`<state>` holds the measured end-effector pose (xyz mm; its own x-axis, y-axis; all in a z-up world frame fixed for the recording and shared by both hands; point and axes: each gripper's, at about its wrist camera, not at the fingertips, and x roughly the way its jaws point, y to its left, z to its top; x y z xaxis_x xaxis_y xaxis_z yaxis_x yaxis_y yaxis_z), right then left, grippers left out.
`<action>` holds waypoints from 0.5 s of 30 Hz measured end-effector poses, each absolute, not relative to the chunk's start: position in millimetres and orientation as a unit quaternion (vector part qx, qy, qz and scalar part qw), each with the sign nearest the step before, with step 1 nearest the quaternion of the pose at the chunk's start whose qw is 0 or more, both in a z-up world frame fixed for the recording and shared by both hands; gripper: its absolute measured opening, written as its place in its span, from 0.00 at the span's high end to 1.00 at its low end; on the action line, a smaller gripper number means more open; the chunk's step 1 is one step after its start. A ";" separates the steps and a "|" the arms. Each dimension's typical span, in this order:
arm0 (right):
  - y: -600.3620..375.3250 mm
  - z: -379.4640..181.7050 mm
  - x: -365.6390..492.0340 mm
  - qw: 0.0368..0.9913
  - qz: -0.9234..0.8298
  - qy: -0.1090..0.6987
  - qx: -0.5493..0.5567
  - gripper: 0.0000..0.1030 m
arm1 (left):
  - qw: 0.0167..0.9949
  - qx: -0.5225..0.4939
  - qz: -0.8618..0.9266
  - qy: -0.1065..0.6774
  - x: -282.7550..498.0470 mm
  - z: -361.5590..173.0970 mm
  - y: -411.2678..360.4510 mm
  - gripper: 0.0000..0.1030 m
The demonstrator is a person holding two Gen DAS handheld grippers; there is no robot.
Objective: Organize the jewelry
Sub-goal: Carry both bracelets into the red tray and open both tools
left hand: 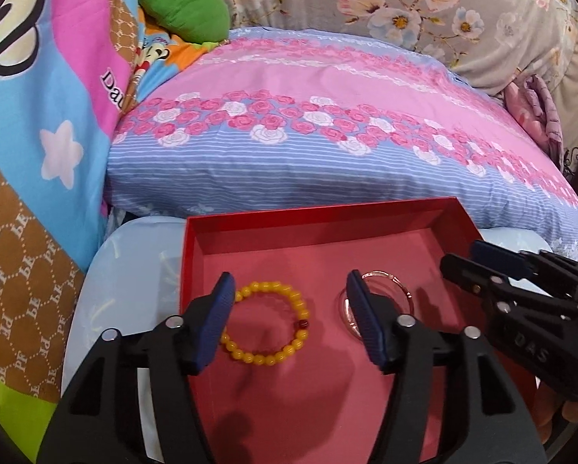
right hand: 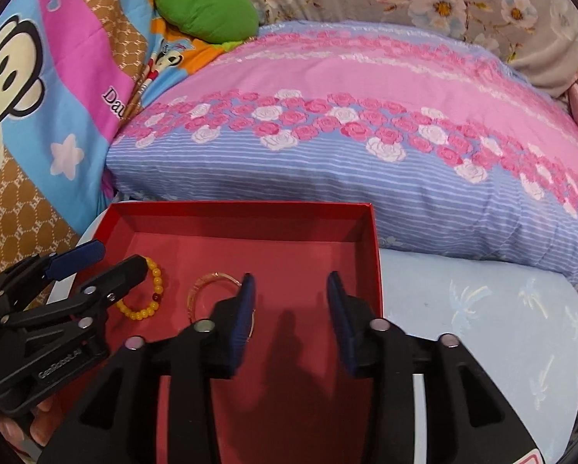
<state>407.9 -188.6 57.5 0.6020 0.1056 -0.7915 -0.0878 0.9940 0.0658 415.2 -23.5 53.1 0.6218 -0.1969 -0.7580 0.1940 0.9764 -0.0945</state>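
Observation:
A red open box (left hand: 196, 239) (right hand: 372, 239) stands on a pale blue cushion. Inside lie a yellow bead bracelet (left hand: 289, 348) (right hand: 150, 309) with one dark red bead, and a clear thin bangle (left hand: 395, 284) (right hand: 211, 280) to its right. My left gripper (left hand: 289, 317) is open and empty, just above the bead bracelet. My right gripper (right hand: 289, 317) is open and empty over the box's right half, its left finger overlapping the bangle. Each gripper shows in the other's view: the right one (left hand: 478, 259) and the left one (right hand: 107, 259).
A pink and blue rose-print pillow (left hand: 327, 127) (right hand: 347, 135) lies right behind the box. A cartoon monkey blanket (right hand: 38, 96) and a green plush (left hand: 184, 0) are at the left. The pale blue cushion (right hand: 482, 309) extends right of the box.

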 end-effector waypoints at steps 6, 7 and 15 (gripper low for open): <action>-180.0 77.8 366.0 0.909 0.065 0.412 -0.005 0.51 | 0.910 0.002 -0.094 0.405 389.0 66.3 -14.9 0.42; -179.1 80.9 358.3 0.910 0.068 0.409 -0.003 0.50 | 0.911 0.002 -0.091 0.402 381.6 69.8 -13.0 0.42; -176.1 98.9 274.5 0.915 0.089 0.394 0.009 0.48 | 0.924 0.009 -0.087 0.373 303.7 95.8 -4.8 0.40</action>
